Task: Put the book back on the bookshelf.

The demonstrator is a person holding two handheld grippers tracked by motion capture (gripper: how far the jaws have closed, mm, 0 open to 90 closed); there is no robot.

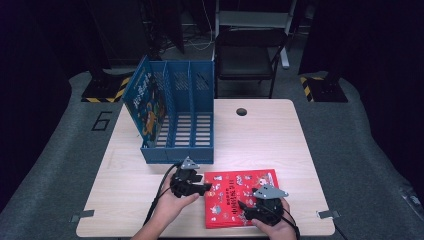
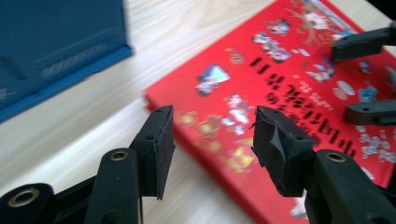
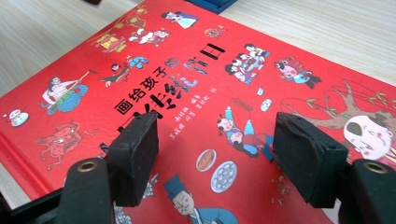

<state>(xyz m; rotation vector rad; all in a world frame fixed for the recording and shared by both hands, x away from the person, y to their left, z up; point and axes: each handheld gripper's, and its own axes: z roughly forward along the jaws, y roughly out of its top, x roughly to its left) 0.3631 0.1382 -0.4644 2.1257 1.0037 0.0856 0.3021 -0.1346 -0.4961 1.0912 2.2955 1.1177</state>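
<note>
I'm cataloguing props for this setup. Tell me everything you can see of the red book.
The red book is a glossy picture book lying flat and closed, cover up, on the table's near edge, in front of the blue rack. Its cover carries black Chinese title characters and small cartoon figures. The left tool hangs open at its left edge, the right tool open above its cover.

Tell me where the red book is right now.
In the high view the red book lies flat near the table's front edge, right of centre, between the left gripper and right gripper, before the blue file rack.
</note>
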